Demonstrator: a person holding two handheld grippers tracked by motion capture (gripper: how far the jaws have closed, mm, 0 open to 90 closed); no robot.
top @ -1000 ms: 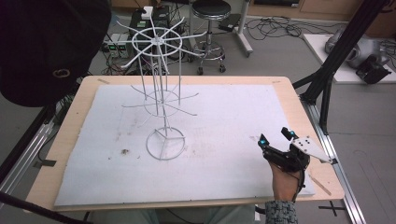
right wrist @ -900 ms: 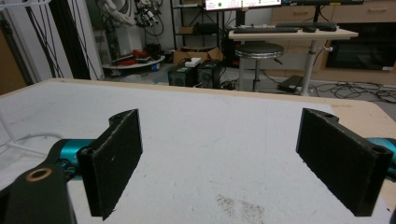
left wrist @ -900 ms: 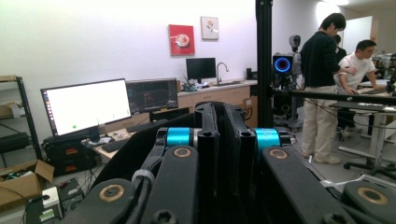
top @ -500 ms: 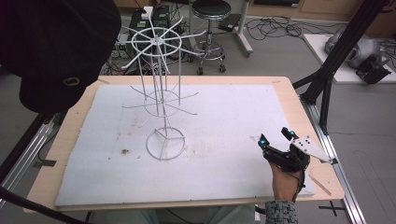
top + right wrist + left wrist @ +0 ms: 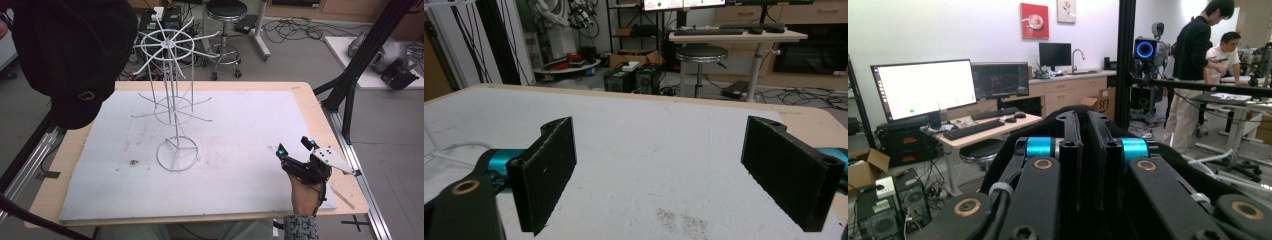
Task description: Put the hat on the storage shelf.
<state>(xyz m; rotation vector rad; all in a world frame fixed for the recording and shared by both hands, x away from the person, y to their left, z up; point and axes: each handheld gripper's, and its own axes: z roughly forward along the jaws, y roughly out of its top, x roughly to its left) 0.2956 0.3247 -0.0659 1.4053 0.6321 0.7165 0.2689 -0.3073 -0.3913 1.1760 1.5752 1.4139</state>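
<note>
A black cap [image 5: 75,55] hangs high at the left, above the table's back left corner. In the left gripper view my left gripper [image 5: 1082,125] is shut on the cap's black fabric [image 5: 1035,127], which bulges around the jaws. A white wire rack [image 5: 172,100] stands upright on the white board [image 5: 250,125], with a spoked wheel on top and a ring base. The cap is just left of the wheel, apart from it. My right gripper [image 5: 294,146] rests low near the board's front right corner, held by a hand. Its jaws stand wide open around nothing [image 5: 674,165].
A small patch of crumbs [image 5: 133,161] lies on the board left of the rack's base. Black frame posts [image 5: 360,65] rise off the table's right edge. A stool [image 5: 227,10] and computer boxes stand behind the table. Two people [image 5: 1198,65] stand at a far bench.
The black cap has moved right, closer to the rack's top wheel. The right gripper has stayed where it was, still open.
</note>
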